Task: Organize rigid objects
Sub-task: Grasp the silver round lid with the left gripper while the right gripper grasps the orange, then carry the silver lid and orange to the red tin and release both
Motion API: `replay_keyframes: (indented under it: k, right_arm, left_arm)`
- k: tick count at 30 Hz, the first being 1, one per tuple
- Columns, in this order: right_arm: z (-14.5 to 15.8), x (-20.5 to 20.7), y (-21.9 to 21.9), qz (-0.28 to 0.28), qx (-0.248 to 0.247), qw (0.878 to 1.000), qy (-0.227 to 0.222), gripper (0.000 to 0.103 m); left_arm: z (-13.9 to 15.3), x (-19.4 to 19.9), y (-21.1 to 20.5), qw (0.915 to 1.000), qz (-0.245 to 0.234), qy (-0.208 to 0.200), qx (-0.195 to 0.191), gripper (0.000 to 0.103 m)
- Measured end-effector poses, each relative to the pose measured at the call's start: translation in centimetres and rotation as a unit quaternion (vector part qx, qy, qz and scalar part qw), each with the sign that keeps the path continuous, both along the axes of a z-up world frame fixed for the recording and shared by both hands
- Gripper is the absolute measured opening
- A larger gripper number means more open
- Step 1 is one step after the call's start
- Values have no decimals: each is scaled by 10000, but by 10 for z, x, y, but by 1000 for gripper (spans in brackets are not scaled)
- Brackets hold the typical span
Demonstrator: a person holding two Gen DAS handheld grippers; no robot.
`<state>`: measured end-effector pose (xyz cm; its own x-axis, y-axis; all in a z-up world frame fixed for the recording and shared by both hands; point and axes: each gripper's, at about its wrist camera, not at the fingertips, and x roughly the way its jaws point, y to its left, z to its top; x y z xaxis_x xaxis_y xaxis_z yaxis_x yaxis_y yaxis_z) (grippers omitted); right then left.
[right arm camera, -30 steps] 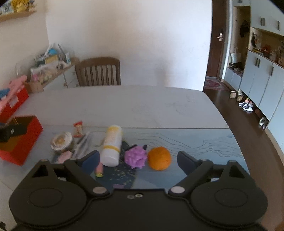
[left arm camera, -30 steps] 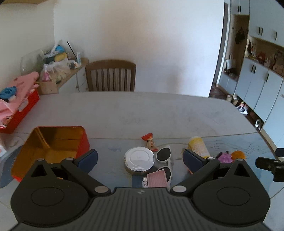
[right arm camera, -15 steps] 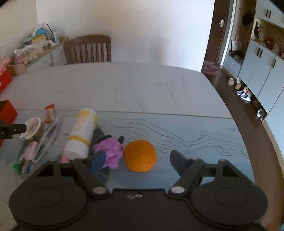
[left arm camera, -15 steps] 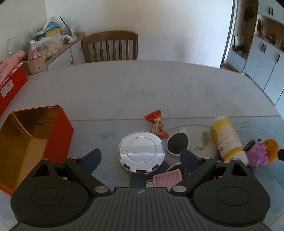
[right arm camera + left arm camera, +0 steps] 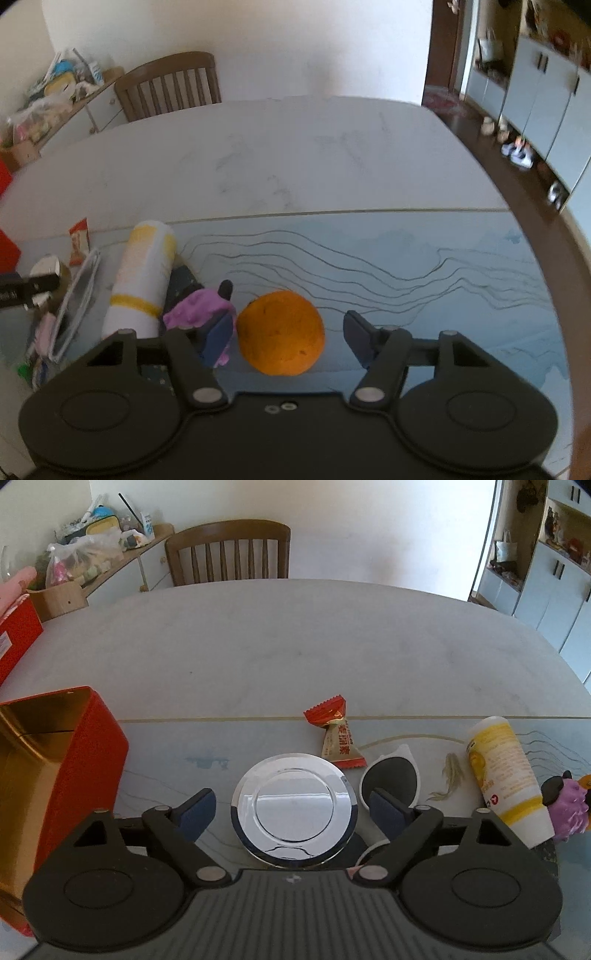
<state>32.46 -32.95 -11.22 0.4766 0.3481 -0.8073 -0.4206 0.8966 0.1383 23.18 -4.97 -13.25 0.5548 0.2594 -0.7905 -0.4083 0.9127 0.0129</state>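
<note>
The left tongs (image 5: 293,812) are matte black plastic: two round housings with raised discs, angular link arms pinned by silver rivets, and dark blue pads (image 5: 194,814) on the fingertips. The body between them is ribbed in fine grooves, with a small pale mark at its top edge. The right tongs (image 5: 290,338) have the same build, black with silver rivets and blue pads (image 5: 218,338), but a smooth centre plate carrying two small round fittings, perhaps screws, though blur hides the detail.
</note>
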Motion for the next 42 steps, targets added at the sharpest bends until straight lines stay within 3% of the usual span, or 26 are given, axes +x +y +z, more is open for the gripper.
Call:
replay_keyframes:
  k: [5,19,26,42]
  right_arm:
    - [-3,7,-6,-161,330,9989,281,55]
    - [-1,0,-10,-291,320,9987,258,53]
    - [18,-13,-19,-270,284,9992,53,53]
    - [74,-61,15,897,482,9944,-286,53]
  left_arm:
    - [-4,2,4,9999,48,34,-141,77]
    - [-2,-5,8,9996,236,-20,-145,76]
    - [13,-15,6,9996,210,-125,-144,76]
    - [64,-70,-4,9986,399,-310,-140,76]
